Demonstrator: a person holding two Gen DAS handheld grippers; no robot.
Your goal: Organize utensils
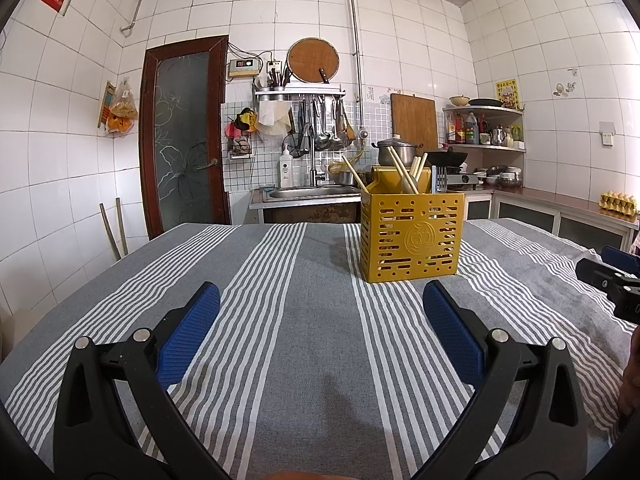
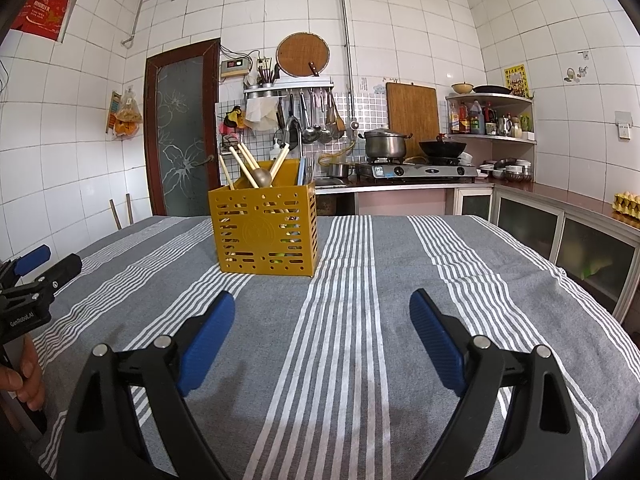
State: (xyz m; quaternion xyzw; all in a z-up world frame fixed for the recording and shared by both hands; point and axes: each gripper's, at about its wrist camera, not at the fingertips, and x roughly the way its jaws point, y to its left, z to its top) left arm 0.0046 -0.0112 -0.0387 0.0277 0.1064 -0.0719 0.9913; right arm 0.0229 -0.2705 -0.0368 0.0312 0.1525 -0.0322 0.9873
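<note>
Both fisheye cameras are sitting low over the striped tabletop (image 1: 304, 280), each looking forward along its own tool, tilted slightly downward toward the tiled kitchen wall. The left wrist view is framing the yellow utensil holder (image 1: 412, 236) right of centre; the right wrist view is framing it left of centre. Both are sharing the holder, the door (image 2: 182, 128) and the sink area.

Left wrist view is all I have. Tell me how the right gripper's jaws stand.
Observer: The right gripper is open, with only the striped cloth between its pads.
Operator: Report where the caddy sits from it.
Observer: The yellow caddy stands upright ahead, left of its line.
Operator: Say what the caddy hides from me.
Observer: Most of a two-burner stove, with a pot on its left burner.
</note>
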